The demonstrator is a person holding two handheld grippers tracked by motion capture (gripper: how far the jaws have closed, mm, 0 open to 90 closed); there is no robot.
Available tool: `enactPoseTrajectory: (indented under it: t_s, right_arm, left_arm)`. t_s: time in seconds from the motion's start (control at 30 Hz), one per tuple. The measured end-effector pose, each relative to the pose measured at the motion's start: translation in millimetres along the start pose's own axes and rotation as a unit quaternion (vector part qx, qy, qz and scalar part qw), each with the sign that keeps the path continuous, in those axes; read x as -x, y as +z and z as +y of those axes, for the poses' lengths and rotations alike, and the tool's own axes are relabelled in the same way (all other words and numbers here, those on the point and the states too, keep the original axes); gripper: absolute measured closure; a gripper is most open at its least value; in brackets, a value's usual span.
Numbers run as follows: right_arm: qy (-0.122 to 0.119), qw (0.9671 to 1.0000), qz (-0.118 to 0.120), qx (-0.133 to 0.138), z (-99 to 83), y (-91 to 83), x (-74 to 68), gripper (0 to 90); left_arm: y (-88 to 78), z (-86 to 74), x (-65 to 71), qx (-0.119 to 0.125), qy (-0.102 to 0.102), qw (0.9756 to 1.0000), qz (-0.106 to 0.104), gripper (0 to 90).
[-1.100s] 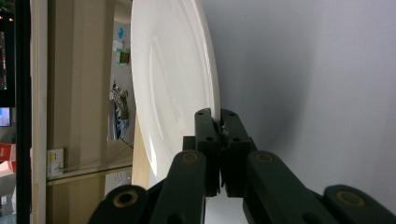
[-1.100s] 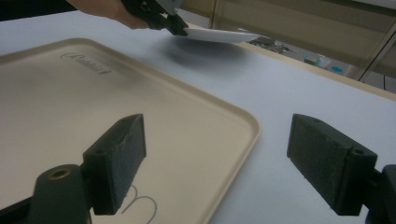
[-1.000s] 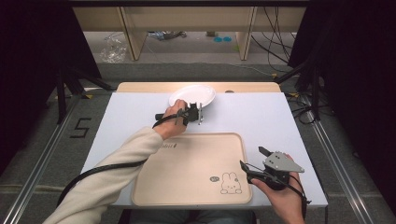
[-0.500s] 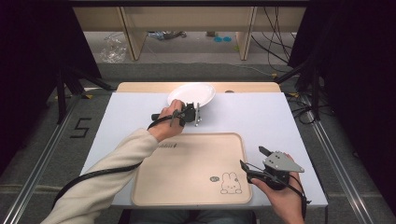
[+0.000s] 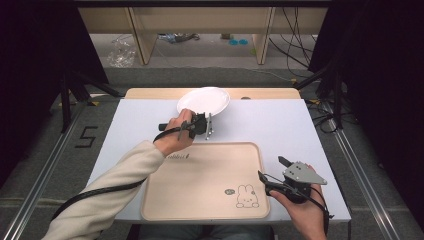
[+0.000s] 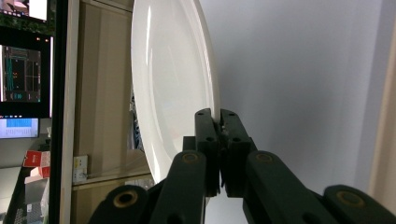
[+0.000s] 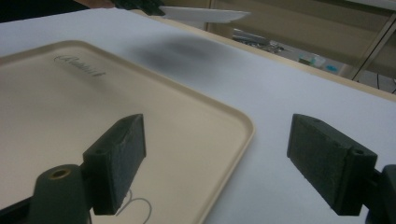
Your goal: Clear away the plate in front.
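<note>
**White plate pinched at its rim, lifted above the far side of the table**

The left gripper [image 5: 209,125] has its two black jaws pressed together on the near rim of a white plate [image 5: 203,100]. In the left gripper view the plate [image 6: 173,88] is seen turned on edge by the camera's roll: a smooth, glossy white disc with a shallow dished centre and a thin raised rim, plain and unmarked, with soft streaks of reflected light on its face. The rim passes between the jaw tips, which meet with no gap showing beyond the plate's thickness.

From the high view the plate sits over the far middle of the white table [image 5: 280,125], near the wooden strip at the table's back edge. In the right gripper view the plate [image 7: 203,14] appears as a thin white sliver held level above the table, with a dark blurred shadow on the surface beneath it, so it is clear of the table.

A beige tray [image 5: 200,190] lies on the near middle of the table, with a small rabbit drawing at its near right corner. The left hand [image 5: 175,136] is just beyond the tray's far edge.

The right gripper [image 5: 272,170] rests at the tray's right edge in the right hand [image 5: 300,210], its jaws spread wide apart and holding nothing; one jaw is over the tray [image 7: 70,116], the other over the bare table.
</note>
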State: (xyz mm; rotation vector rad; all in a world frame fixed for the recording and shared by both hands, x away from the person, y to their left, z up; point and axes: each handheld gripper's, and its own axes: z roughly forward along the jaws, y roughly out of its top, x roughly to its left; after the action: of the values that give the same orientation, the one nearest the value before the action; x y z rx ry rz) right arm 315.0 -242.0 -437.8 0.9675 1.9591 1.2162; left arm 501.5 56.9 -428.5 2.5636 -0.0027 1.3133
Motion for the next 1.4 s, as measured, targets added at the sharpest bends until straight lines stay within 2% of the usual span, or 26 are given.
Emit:
enactPoseTrajectory:
  t_s: [0.33,0.43,0.5,0.57,0.63,0.67,0.93,0.97,1.0,1.03,1.07,1.13,1.17,1.23,1.3,1.33,1.4]
  right_arm:
    - [0.01,0.9999,0.005,-0.008,-0.3,-1.1,0.3,20.4]
    - [0.003,1.0,-0.003,-0.007,0.6,-2.5,1.6,20.4]
    - [0.009,1.0,-0.001,-0.004,-0.2,-1.0,0.9,20.4]
    - [0.004,1.0,-0.001,-0.004,-0.3,-0.9,1.7,20.4]
    - [0.005,1.0,-0.001,-0.003,-0.4,-0.7,2.0,20.4]
    - [0.005,1.0,0.0,-0.005,-0.3,-1.0,2.2,20.4]
    - [0.003,1.0,-0.006,-0.002,-0.1,-1.0,1.8,20.4]
    - [0.007,0.9999,-0.001,-0.012,0.5,-3.0,1.4,20.4]
    - [0.004,1.0,-0.006,-0.002,0.3,-1.8,2.0,20.4]
    - [0.007,0.9999,-0.003,-0.012,0.6,-3.2,1.8,20.4]
    - [0.009,0.9999,-0.002,-0.013,0.4,-3.2,1.8,20.4]
    - [0.009,0.9999,-0.002,-0.009,0.0,-2.3,1.9,20.4]
    - [0.002,1.0,-0.005,-0.005,-0.1,-1.9,2.9,20.4]
    - [0.009,0.9999,-0.002,-0.013,0.4,-3.3,1.8,20.4]
    - [0.009,0.9999,-0.003,-0.013,0.3,-3.3,1.8,20.4]
    - [0.008,0.9999,-0.003,-0.014,0.3,-3.3,1.9,20.4]
    - [0.008,0.9999,-0.003,-0.014,0.5,-3.3,1.9,20.4]
  left_arm:
    - [-14.4,1.2,4.2,0.009,0.003,0.9999,0.005,87.5]
    - [-18.7,1.1,5.8,0.01,-0.001,0.9999,0.009,87.5]
    - [-20.5,1.0,6.2,0.011,-0.002,0.9999,0.009,87.5]
    - [-23.3,0.2,5.5,0.012,0.007,0.9998,0.013,87.5]
    - [-26.0,-0.9,5.9,0.012,0.006,0.9998,0.014,87.5]
    - [-27.8,-0.8,5.5,0.012,0.013,0.9996,0.02,87.5]
    - [-36.2,-2.9,10.2,0.012,0.024,0.9995,0.019,87.5]
    - [-36.9,-3.2,11.3,0.012,0.022,0.9996,0.015,87.5]
    - [-38.5,-3.0,11.2,0.014,0.027,0.9994,0.019,87.4]
    - [-40.1,-2.7,11.8,0.015,0.029,0.9993,0.019,87.4]
    - [-41.1,-2.7,12.9,0.014,0.025,0.9995,0.016,87.5]
    - [-43.9,-1.7,13.3,0.016,0.034,0.9991,0.021,87.4]
    - [-45.2,-1.6,14.6,0.019,0.029,0.9992,0.022,87.5]
    - [-48.3,-0.8,15.1,0.014,0.037,0.9989,0.023,87.5]
    - [-49.9,-0.4,16.8,0.02,0.034,0.9989,0.024,87.5]
    - [-52.0,0.1,16.8,0.016,0.042,0.9988,0.022,87.5]
    - [-54.5,0.8,18.2,0.018,0.045,0.9986,0.02,87.5]
